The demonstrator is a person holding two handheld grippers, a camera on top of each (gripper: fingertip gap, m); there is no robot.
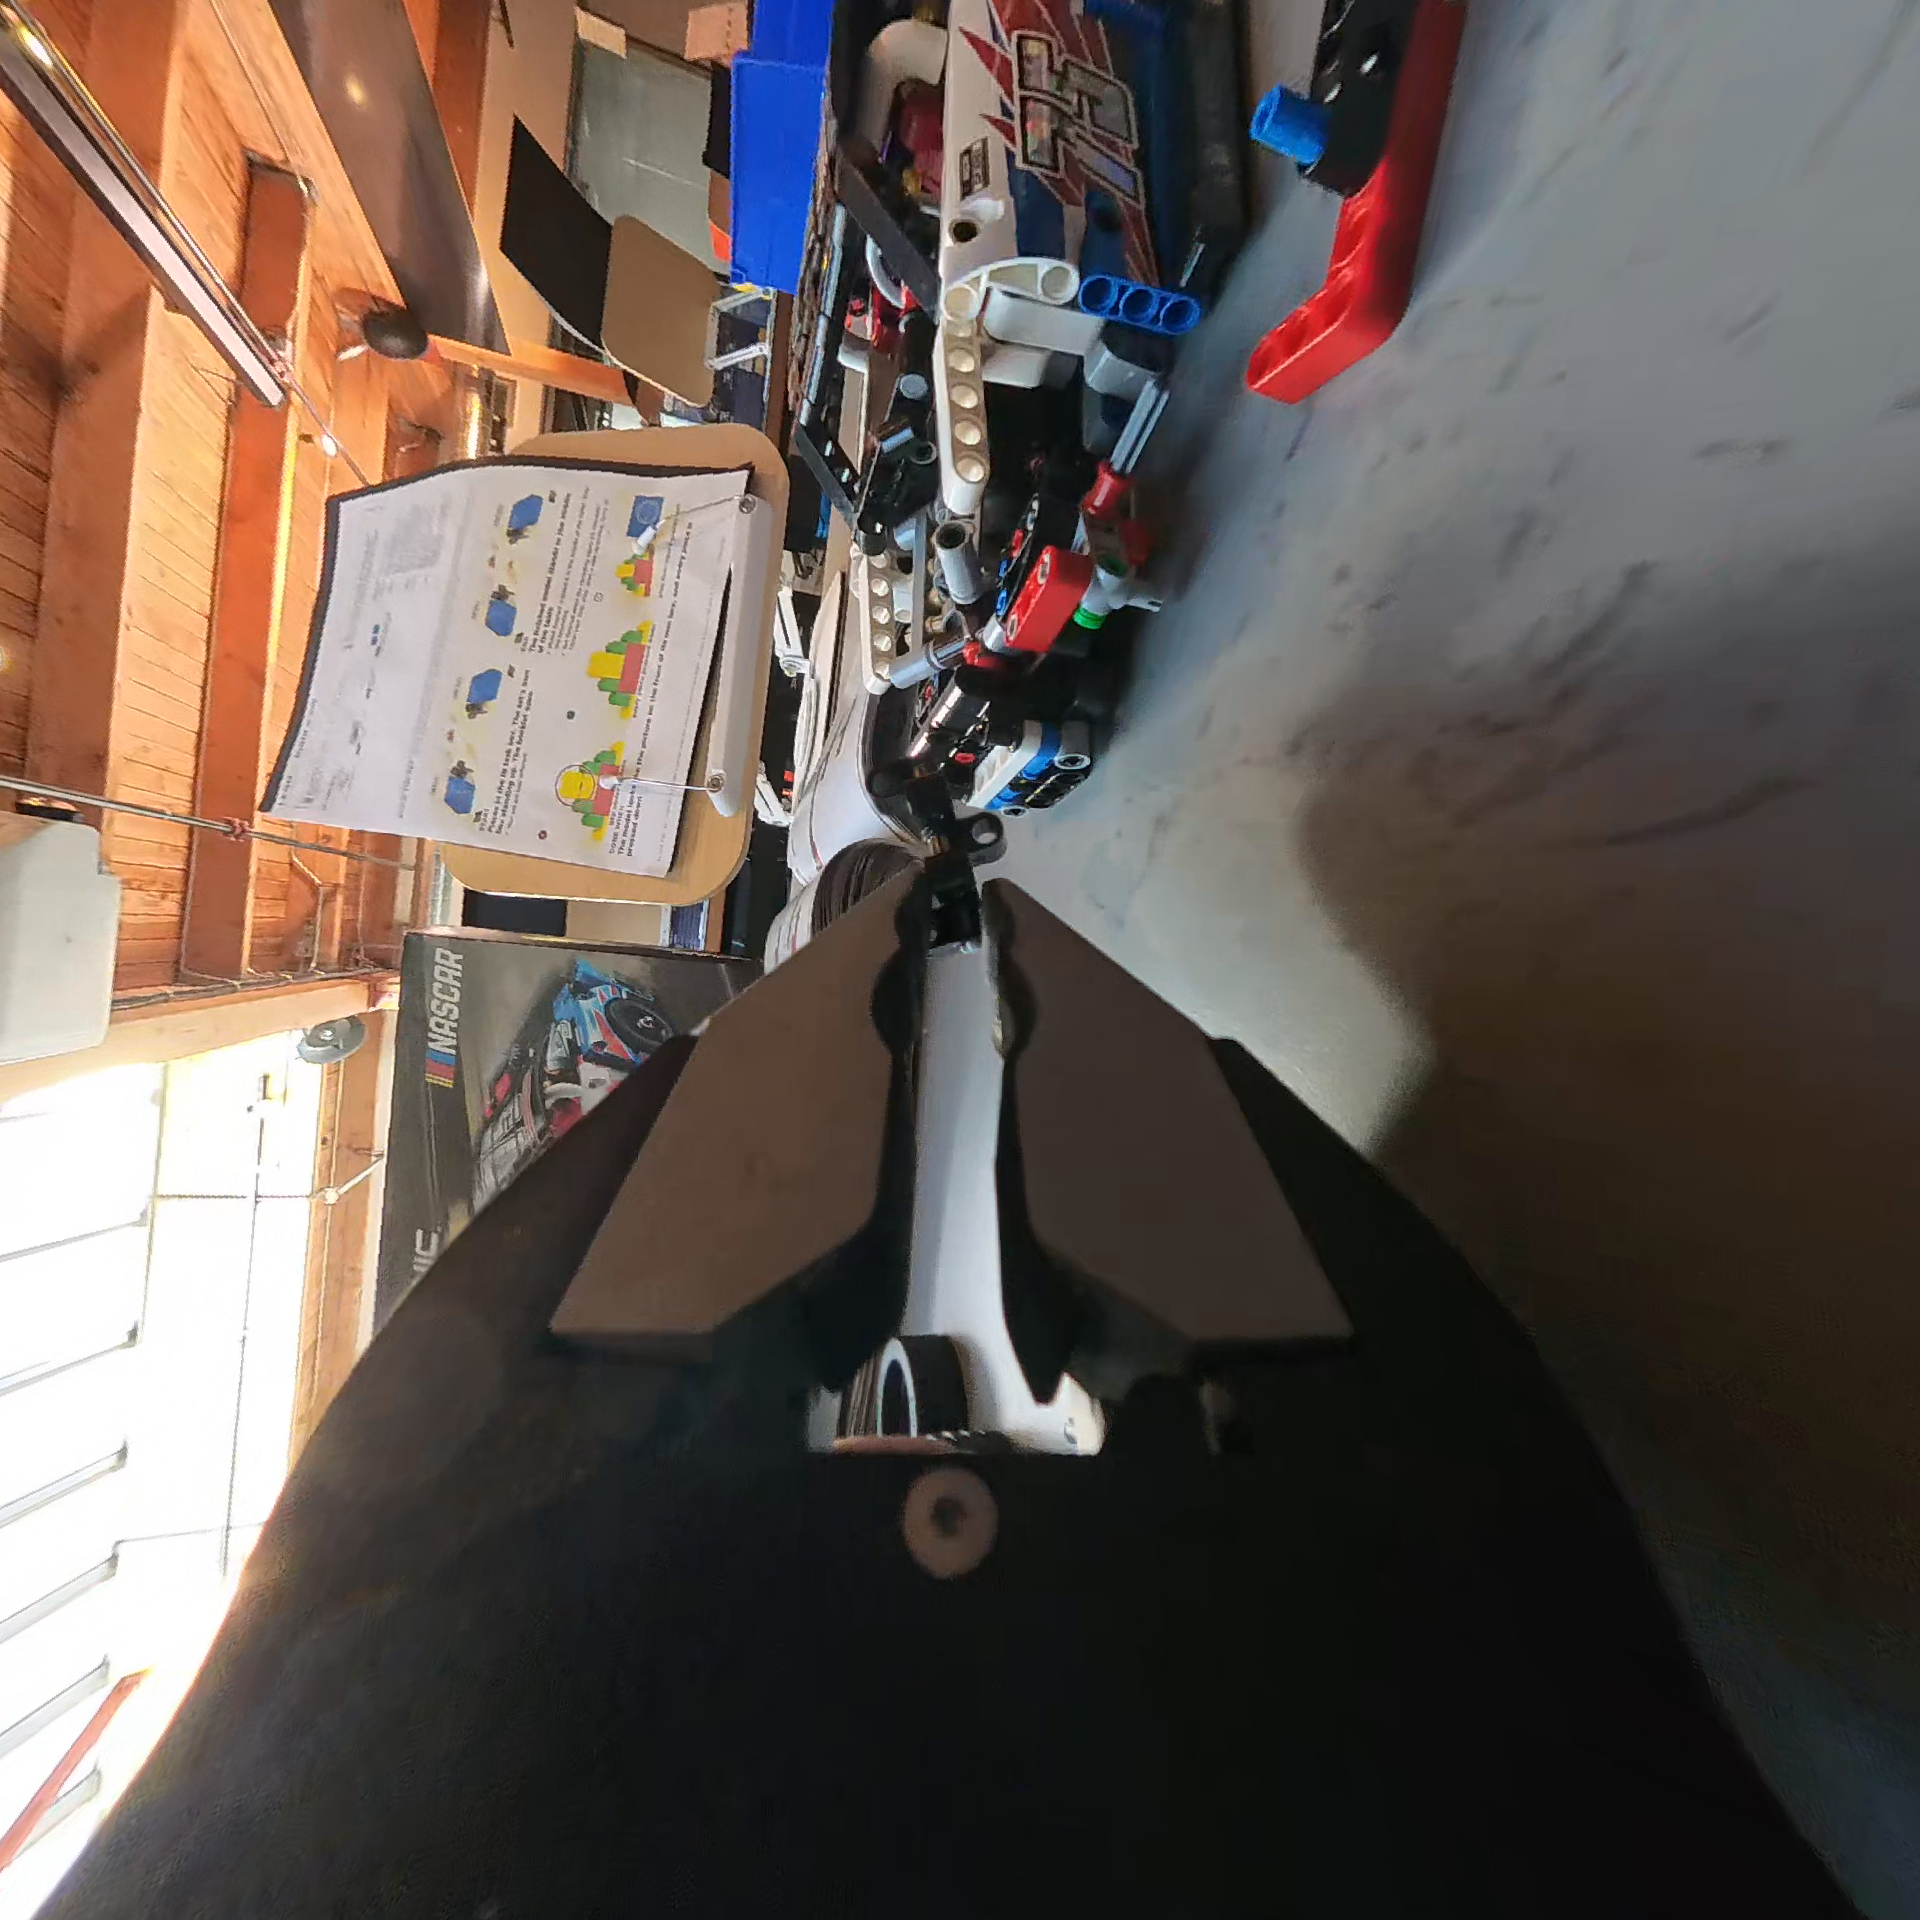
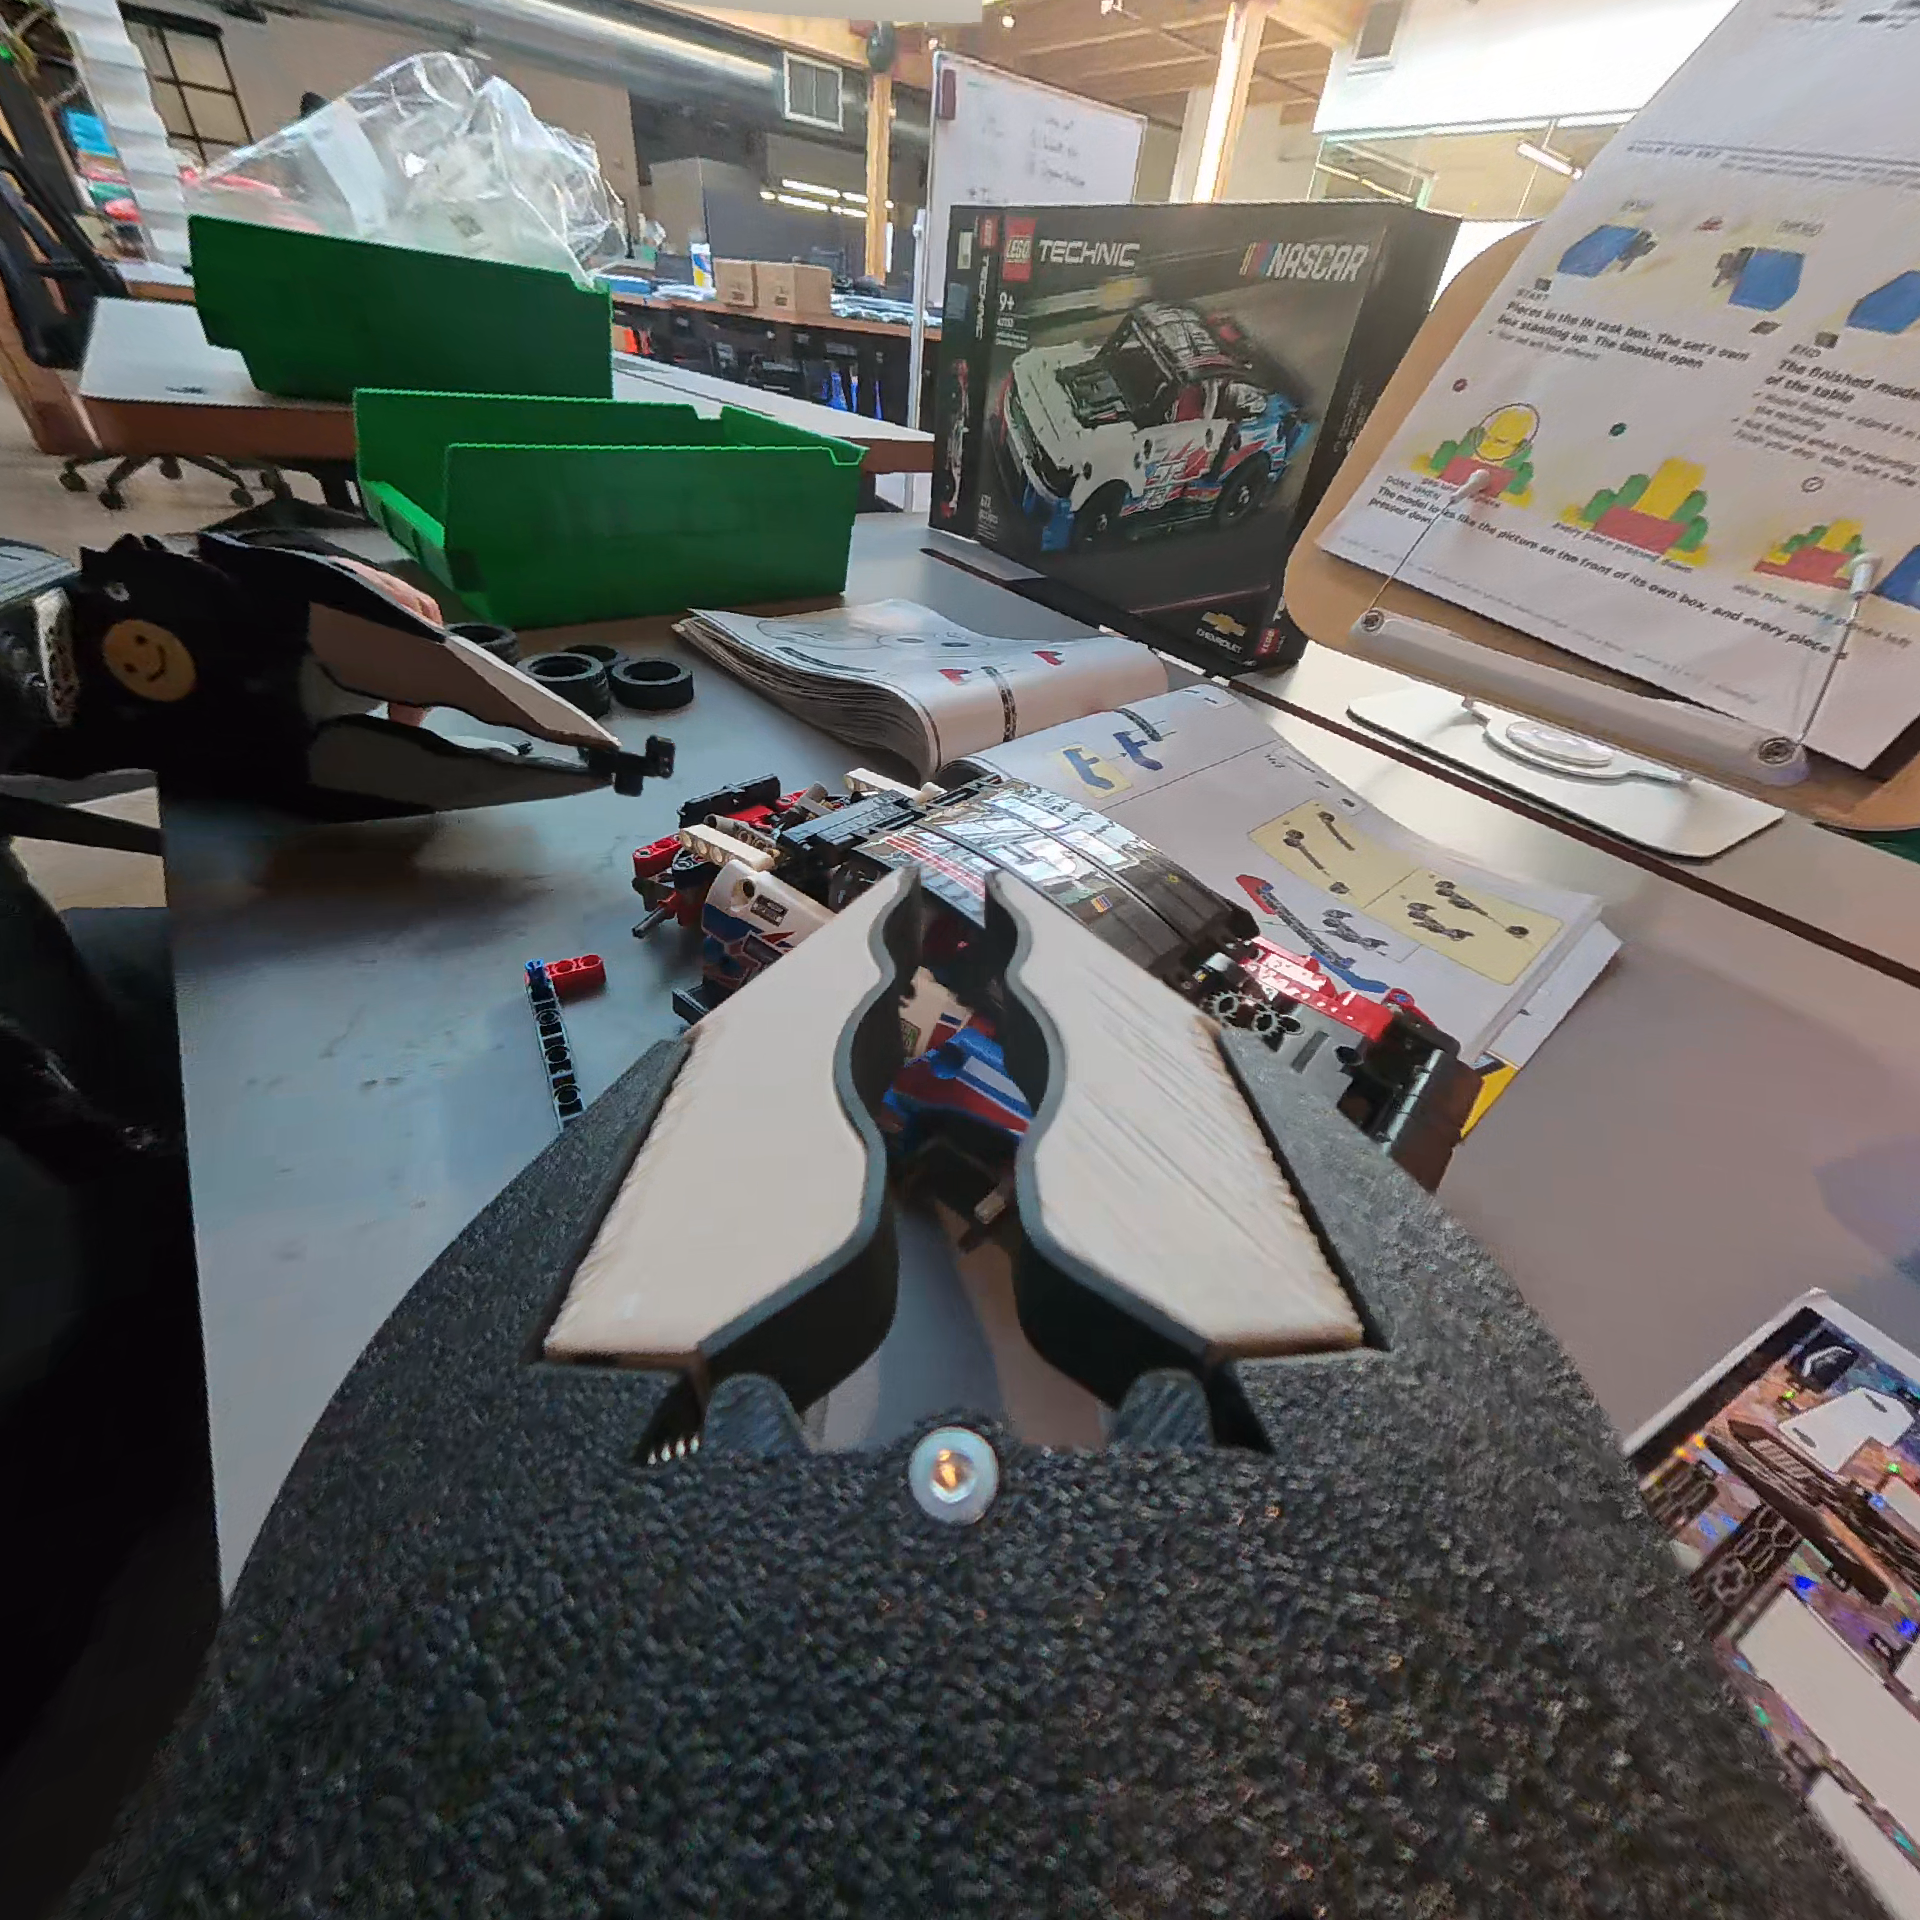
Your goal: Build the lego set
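Left gripper (image 2: 623,764): pinching 1 small black connector (image 2: 646,762), light, stiff.
Right gripper (image 2: 951,904): nearly closed, apparently clamping nothing, hovering over fragile car model (image 2: 1039,862); grasp chassis.

grey table (image 2: 343,1091) | lego car (image 2: 935,862) | open booklet (image 2: 1195,790) | tyres (image 2: 613,677) | green bins (image 2: 623,499)

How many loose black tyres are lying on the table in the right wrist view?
3 visible: one beside the green bin, one in front, one at the right. The left gripper may hide more.
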